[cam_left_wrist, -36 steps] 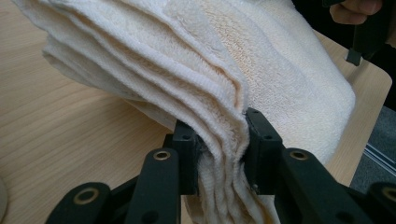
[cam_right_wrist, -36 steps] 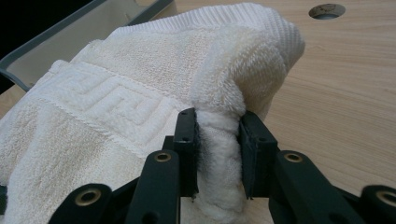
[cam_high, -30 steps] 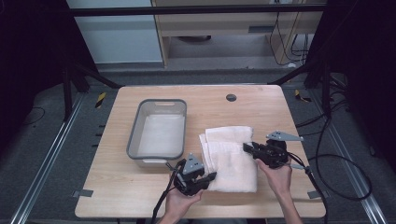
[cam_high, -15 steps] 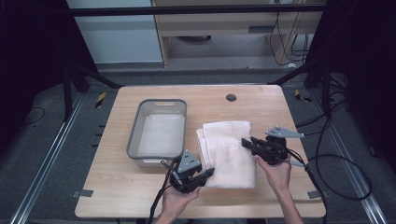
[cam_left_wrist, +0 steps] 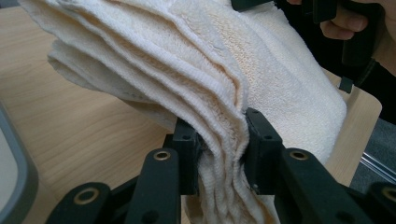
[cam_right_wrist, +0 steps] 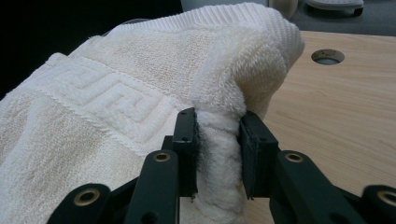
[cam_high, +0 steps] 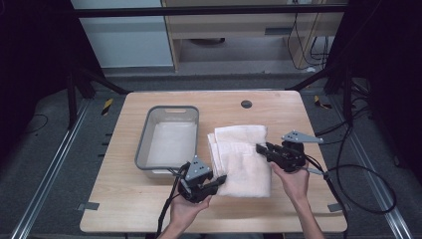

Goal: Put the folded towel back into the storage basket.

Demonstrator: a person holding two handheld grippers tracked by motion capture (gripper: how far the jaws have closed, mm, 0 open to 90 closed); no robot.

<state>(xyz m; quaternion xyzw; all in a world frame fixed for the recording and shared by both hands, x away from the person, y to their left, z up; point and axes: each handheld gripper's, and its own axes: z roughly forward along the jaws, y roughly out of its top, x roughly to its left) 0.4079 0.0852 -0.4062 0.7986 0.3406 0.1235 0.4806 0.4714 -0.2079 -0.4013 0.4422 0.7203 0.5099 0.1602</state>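
A folded cream towel (cam_high: 241, 154) lies on the wooden table (cam_high: 278, 112), right of a grey plastic tub (cam_high: 169, 139). My left gripper (cam_high: 221, 179) is shut on the towel's near left corner; in the left gripper view the layered edges of the towel (cam_left_wrist: 196, 79) are pinched between its pads (cam_left_wrist: 187, 158). At the towel's right edge my right gripper (cam_high: 260, 148) is shut on a bunched fold, and in the right gripper view the towel (cam_right_wrist: 140, 93) bulges above the clamped jaws. The right hand (cam_left_wrist: 345, 23) shows beyond the towel.
The tub stands empty at the table's left half. A round cable hole (cam_high: 246, 104) sits near the far edge, also seen as the hole (cam_right_wrist: 328, 56). Cables (cam_high: 358, 184) trail off the right side. Dark frame rails flank the table.
Both grippers have shifted slightly away from the person, keeping hold of the towel; its right edge is bunched a little more. The tub has not moved.
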